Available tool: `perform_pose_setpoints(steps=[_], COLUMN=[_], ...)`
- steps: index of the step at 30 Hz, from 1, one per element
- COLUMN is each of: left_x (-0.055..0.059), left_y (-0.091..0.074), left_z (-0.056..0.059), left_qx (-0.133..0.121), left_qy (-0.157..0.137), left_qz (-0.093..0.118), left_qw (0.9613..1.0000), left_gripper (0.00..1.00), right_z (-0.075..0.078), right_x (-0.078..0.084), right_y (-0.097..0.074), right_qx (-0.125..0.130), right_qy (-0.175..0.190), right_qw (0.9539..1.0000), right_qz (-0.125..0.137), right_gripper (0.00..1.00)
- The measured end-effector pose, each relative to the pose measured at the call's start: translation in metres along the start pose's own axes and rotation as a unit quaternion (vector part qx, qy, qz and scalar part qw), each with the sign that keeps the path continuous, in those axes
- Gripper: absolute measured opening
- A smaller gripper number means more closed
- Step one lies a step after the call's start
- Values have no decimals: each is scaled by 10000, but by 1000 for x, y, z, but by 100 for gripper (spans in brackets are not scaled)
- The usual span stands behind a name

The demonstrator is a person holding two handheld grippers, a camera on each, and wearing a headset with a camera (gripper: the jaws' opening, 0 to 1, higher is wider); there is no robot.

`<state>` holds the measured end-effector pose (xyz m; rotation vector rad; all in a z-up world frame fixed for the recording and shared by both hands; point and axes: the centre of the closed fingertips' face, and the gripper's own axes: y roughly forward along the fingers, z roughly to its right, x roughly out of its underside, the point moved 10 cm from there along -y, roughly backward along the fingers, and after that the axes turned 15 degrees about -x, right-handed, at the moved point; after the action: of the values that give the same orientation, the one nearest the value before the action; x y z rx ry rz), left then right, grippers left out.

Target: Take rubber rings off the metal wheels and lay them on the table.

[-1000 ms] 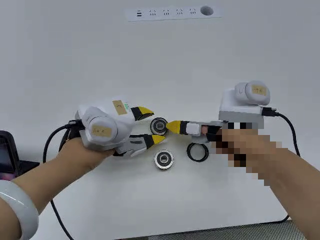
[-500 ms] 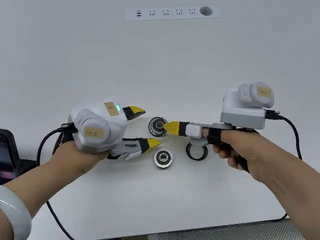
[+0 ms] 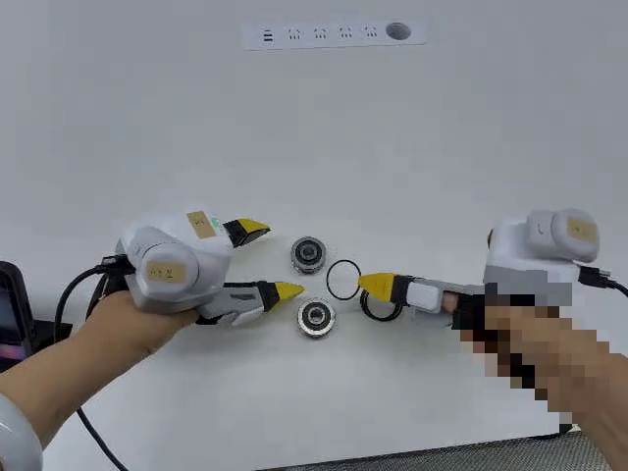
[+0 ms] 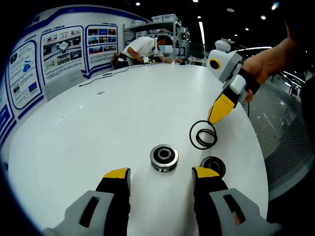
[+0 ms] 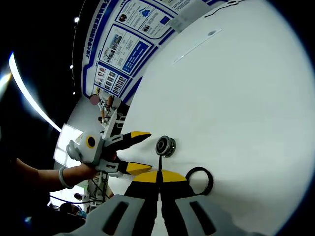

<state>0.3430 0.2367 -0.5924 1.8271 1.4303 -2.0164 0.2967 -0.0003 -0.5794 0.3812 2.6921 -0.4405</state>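
Observation:
Two metal wheels lie on the white table (image 3: 412, 167): the far wheel (image 3: 308, 254) (image 4: 164, 157) (image 5: 166, 146) and the near wheel (image 3: 316, 317) (image 4: 213, 166). My left gripper (image 3: 270, 259) (image 4: 161, 173) is open, its yellow tips just left of the wheels and touching neither. My right gripper (image 3: 375, 285) (image 5: 159, 176) (image 4: 218, 110) is shut on a thin rubber ring (image 3: 343, 280) (image 4: 202, 129), held to the right of the far wheel. Another black ring (image 3: 383, 308) (image 5: 199, 181) lies flat on the table under that gripper's tip.
A white power strip (image 3: 334, 34) sits at the table's far edge. A dark device (image 3: 10, 304) and a black cable (image 3: 83, 285) are at the left edge. The table's rounded edge (image 4: 258, 147) runs close behind the rings. A person (image 4: 142, 46) leans over the far end.
My right gripper has pulled back to the right, away from the far wheel, with a thin ring in its tip. My left gripper has drawn back left from that wheel.

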Motion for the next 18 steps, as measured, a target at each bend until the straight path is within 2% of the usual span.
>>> perform_pose_setpoints(steps=[8,13,18], left_x=[1,2,2], left_y=[-3,-6,-11], left_z=[1,0,0], left_qx=[1,-27,-67], left_qy=[-2,-1,-24], left_qz=[-16,-35,-20], left_qw=[10000,10000,10000], left_gripper=[51,50,50], right_z=[11,23,23], right_x=[5,9,10], right_y=[-17,-23,-24], right_qx=[238,441,548], right_qy=[106,149,93], right_qw=[9996,9989,9984], right_qz=[55,-32,-41], right_gripper=[2,2,2])
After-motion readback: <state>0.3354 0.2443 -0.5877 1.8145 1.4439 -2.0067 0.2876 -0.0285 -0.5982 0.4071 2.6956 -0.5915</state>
